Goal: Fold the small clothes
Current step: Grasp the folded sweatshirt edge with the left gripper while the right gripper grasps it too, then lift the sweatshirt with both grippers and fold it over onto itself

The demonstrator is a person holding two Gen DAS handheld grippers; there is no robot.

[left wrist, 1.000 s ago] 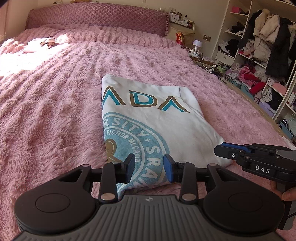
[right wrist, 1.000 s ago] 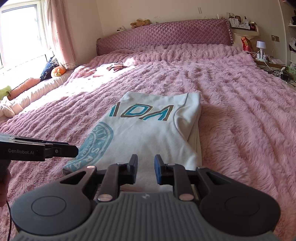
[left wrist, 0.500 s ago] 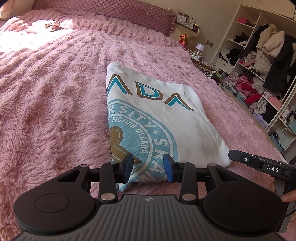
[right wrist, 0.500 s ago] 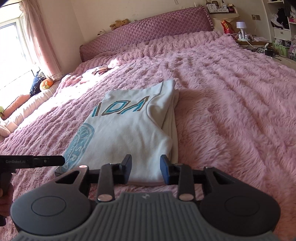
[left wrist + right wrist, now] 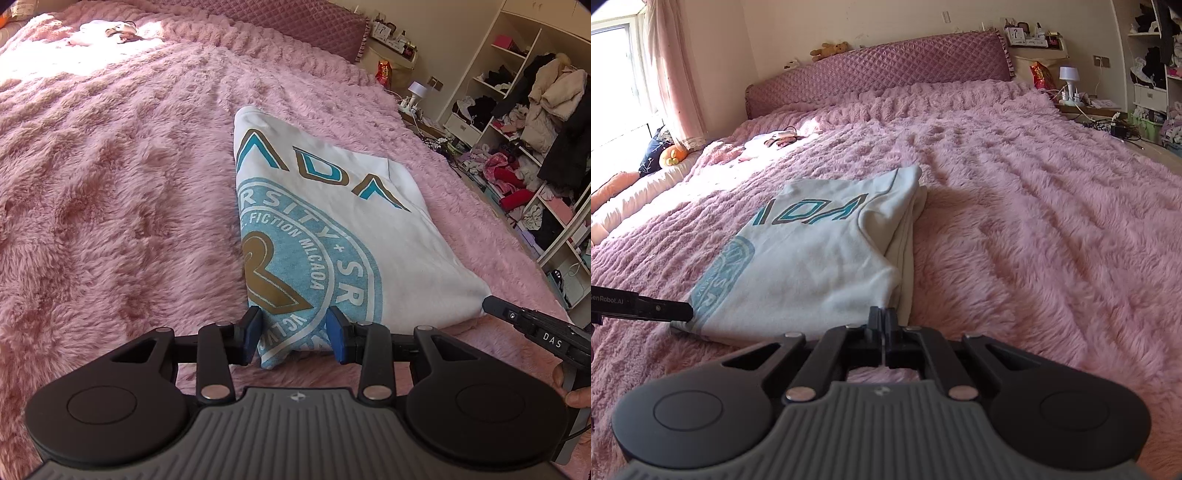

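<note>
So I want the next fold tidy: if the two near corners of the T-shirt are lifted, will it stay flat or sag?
Probably sag: the T-shirt is thin cloth in loose layers, visible along its edge. It looks light. The fluffy blanket may drag on it.

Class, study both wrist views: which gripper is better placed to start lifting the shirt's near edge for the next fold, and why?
Right. The right gripper looks shut on the white shirt at its near corner, while the left gripper is open, only straddling the hem.
</note>
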